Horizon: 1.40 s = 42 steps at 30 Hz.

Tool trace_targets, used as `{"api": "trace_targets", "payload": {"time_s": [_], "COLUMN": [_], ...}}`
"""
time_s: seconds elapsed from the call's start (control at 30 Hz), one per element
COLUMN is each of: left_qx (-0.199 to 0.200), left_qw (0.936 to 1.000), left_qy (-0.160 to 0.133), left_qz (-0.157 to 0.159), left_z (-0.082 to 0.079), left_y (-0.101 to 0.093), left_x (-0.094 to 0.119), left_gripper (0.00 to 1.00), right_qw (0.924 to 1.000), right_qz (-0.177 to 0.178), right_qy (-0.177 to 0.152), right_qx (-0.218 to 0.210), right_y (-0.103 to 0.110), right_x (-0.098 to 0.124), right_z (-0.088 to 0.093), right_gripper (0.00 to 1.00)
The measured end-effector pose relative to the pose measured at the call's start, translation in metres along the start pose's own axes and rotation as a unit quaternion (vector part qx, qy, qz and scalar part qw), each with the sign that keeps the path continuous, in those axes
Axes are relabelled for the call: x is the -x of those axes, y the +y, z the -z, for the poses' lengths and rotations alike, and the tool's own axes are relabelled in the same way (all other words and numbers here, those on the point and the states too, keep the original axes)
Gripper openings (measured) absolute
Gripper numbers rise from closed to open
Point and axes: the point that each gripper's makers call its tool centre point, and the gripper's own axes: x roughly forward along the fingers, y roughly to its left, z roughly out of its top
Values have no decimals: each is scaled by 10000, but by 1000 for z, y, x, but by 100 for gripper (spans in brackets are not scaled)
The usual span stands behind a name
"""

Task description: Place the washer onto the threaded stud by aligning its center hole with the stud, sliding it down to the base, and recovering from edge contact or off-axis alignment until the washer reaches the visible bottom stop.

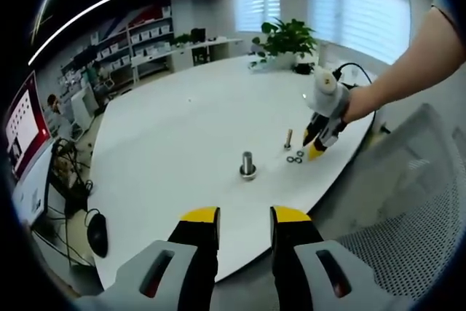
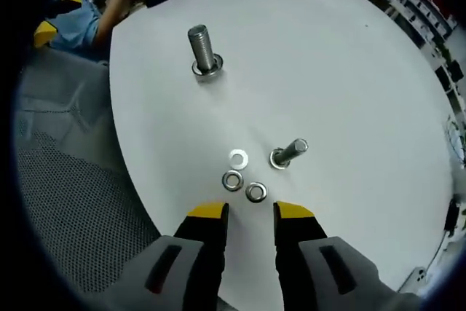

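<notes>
On the white round table (image 1: 182, 136) a thick threaded stud (image 1: 247, 163) stands upright, with a ring at its base (image 2: 207, 70). A thinner stud (image 2: 289, 154) stands further on, also seen as the thinner stud (image 1: 288, 138). Three loose washers lie flat beside it: one pale washer (image 2: 238, 157) and two metallic washers (image 2: 232, 180), (image 2: 255, 192). My right gripper (image 2: 251, 213) hovers just short of them, open and empty; a person's arm holds the right gripper (image 1: 315, 149) there. My left gripper (image 1: 245, 216) is open and empty at the table's near edge, short of the thick stud.
A grey mesh chair (image 1: 408, 231) stands by the table edge, seen too as the mesh chair (image 2: 65, 202). A potted plant (image 1: 290, 37) sits at the far side. Shelves and desks line the room's left. A blue sleeve (image 2: 80, 16) shows beyond the thick stud.
</notes>
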Motion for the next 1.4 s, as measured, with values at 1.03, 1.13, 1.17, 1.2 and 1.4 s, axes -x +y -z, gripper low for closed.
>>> {"api": "trace_targets", "payload": {"time_s": [1.03,1.13,1.17,1.2,1.4], "left_qx": [-11,9,9,12,14], "left_qw": [9999,9999,9999,9999,9999], "left_qy": [133,136,134,135,149], "left_qz": [23,14,6,2,-12], "left_z": [5,5,5,5,6], "left_y": [0,0,1,1,1], "left_x": [-2,-2,-2,-2,-2], "left_gripper": [25,25,25,25,25], "right_qw": [9978,9968,9967,9966,9952], "right_qz": [-220,-235,-223,-222,-255], "right_qy": [-280,-160,-119,-73,-7], "right_qx": [556,747,769,789,941], "right_y": [-3,-5,-6,-6,-6], "right_x": [-6,-8,-9,-9,-6], "right_z": [-11,-13,-14,-14,-7], "right_gripper": [23,20,18,16,16]}}
